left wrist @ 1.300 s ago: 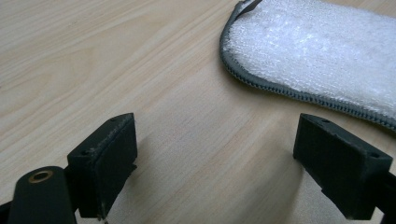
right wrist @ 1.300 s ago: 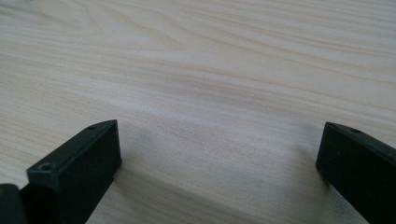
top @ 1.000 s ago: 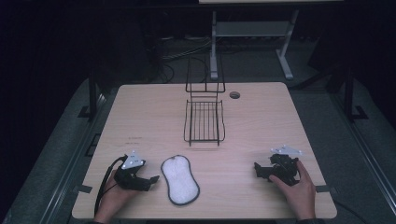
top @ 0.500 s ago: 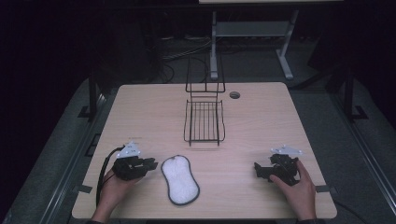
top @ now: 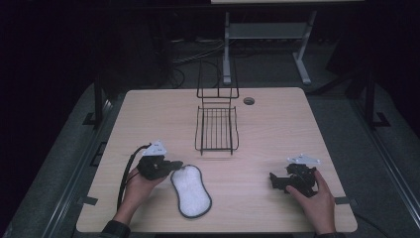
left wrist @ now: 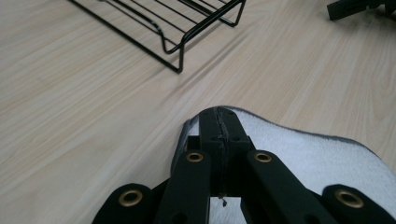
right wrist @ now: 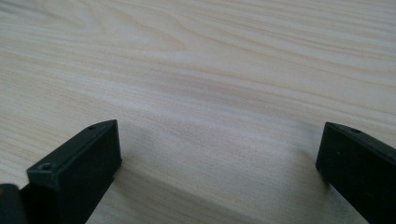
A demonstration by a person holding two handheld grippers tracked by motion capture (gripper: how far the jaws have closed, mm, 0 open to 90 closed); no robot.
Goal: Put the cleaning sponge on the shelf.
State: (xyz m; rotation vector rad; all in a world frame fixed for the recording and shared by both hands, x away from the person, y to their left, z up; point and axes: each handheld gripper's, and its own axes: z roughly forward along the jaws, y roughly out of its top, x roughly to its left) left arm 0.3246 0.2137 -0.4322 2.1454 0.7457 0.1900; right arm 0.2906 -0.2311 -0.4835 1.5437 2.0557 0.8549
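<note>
A black wire rack [top: 216, 130] sits on the pale wood bench [top: 277, 119], near its middle and toward the far edge, its tall back standing upright. A small round hole [top: 248, 101] lies just beside it. Behind the bench stands a grey metal frame [top: 265, 34] among cables on the floor

The tabletop [top: 148, 114] is pale wood with fine grain streaks. The pad [top: 191, 191] is white and fluffy, edged in dark grey. The wire rack [top: 216, 130] is black — so are the left tongs [left wrist: 219, 128], with brass-coloured rivets, and the right tongs [right wrist: 219, 158].
</note>
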